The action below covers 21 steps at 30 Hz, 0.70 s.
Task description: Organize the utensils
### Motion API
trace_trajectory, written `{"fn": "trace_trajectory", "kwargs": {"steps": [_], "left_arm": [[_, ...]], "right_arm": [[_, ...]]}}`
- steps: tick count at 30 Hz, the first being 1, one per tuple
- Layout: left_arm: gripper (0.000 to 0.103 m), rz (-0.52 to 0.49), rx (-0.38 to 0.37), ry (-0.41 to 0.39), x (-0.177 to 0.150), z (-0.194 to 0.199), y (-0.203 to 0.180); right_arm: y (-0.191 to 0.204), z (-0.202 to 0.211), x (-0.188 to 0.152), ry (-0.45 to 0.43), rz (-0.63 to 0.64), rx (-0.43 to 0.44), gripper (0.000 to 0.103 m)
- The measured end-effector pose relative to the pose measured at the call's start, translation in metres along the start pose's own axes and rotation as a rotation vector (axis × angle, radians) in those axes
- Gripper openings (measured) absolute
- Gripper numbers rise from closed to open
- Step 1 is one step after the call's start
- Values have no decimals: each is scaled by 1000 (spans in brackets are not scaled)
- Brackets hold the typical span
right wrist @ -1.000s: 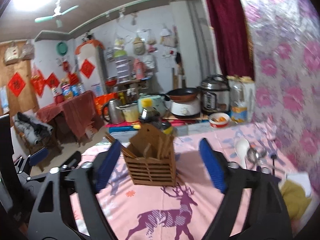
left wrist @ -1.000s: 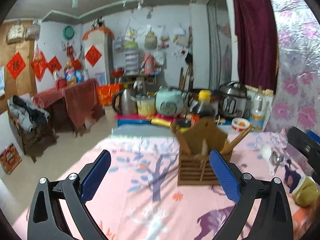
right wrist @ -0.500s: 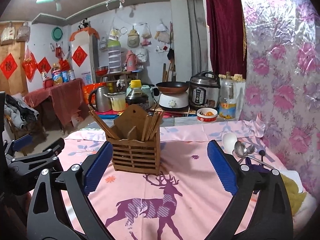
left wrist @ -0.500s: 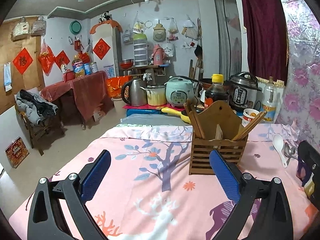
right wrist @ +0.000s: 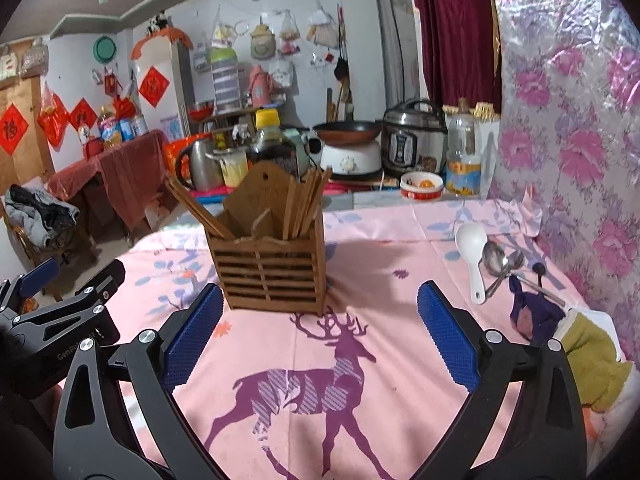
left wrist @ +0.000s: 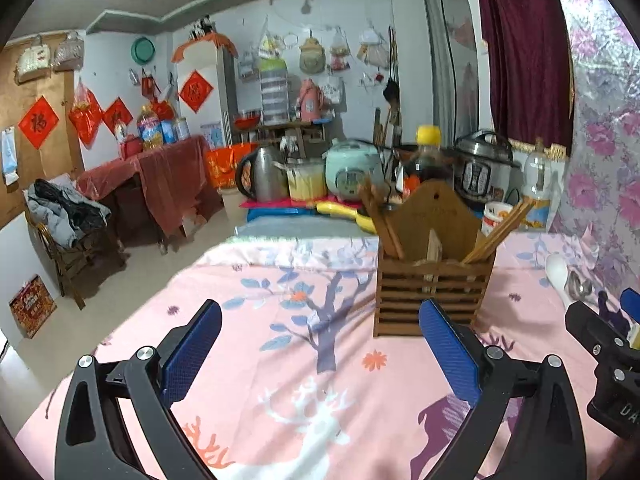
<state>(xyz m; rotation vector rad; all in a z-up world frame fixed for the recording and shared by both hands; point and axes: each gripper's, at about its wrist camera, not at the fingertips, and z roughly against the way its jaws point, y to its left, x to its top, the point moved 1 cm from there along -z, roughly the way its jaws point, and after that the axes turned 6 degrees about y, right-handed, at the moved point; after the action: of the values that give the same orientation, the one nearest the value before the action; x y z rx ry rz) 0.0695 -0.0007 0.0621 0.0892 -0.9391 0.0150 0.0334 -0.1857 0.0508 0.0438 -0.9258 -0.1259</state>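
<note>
Over the near edge of the pink deer-print tablecloth (right wrist: 360,420), both grippers have come lower than a second ago, so the cloth fills more of each view and the ceiling less. The right gripper (right wrist: 318,334) has spread its jaws from a narrower set to wide; nothing lies between them. The left gripper (left wrist: 320,350) stays wide and empty, beside the right one. The wooden utensil holder (right wrist: 272,268) stands upright in the middle of the table, chopsticks (right wrist: 306,206) leaning in its compartments. Loose utensils lie by the right edge near the floral wall: a white ceramic spoon (right wrist: 472,254) and two metal spoons (right wrist: 498,262) just beside it. Judged from this, no utensil has been lifted; the widened right jaws suggest readiness to reach for the spoons.
</note>
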Motion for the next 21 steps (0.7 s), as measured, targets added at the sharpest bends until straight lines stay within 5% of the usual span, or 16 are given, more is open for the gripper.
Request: {"fn": "trace_trajectory", "kwargs": {"steps": [21], "left_arm": [[97, -16, 17, -5, 0, 6, 0]], "right_arm": [[-4, -6, 0, 21, -4, -51, 96]]}}
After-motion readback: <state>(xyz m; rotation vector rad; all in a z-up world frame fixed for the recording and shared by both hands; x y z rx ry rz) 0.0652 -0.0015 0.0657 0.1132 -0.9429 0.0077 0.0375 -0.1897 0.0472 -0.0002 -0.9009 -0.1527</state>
